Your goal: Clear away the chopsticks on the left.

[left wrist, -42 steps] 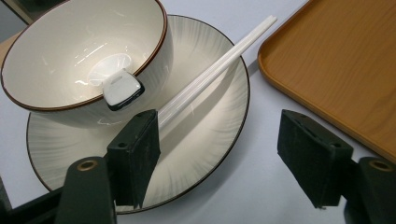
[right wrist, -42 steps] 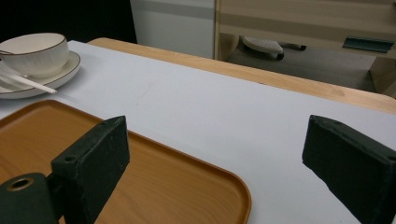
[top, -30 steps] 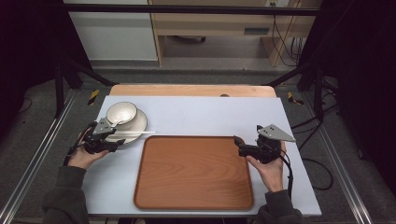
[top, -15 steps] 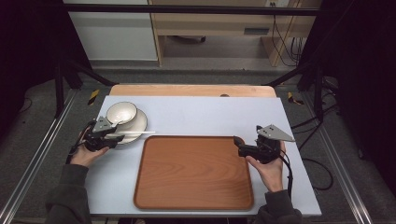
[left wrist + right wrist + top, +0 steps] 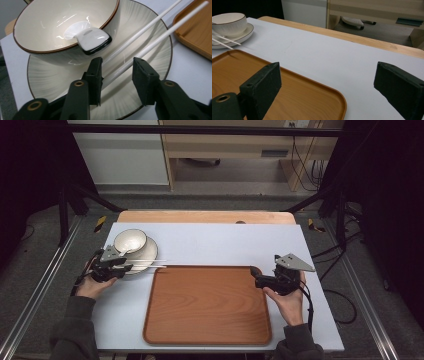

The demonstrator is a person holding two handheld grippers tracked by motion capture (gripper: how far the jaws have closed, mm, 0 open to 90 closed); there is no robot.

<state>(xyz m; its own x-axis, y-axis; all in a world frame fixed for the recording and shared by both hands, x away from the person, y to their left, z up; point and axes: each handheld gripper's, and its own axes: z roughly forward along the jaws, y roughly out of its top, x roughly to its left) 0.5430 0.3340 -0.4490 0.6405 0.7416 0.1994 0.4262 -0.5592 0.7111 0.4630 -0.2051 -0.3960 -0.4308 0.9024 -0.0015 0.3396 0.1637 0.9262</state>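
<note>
Two claws at a worktop (image 5: 215,242) set with a bowl, plate, chopsticks and tray.
The left claw (image 5: 117,75), part open, straddles one of two white chopsticks (image 5: 150,35) lying across the ribbed plate (image 5: 150,75); their tips reach past the plate towards the wooden tray (image 5: 207,305). The brown-rimmed bowl (image 5: 57,25) stands on the plate just ahead, a white spoon (image 5: 92,40) resting in it. The right claw (image 5: 327,87) is spread wide and empty over the bare tray's far right corner.

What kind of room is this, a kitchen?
Probably not a kitchen: more likely a lab set up for recording. A black frame surrounds the table, cables hang behind, and both hands hold grippers.
</note>
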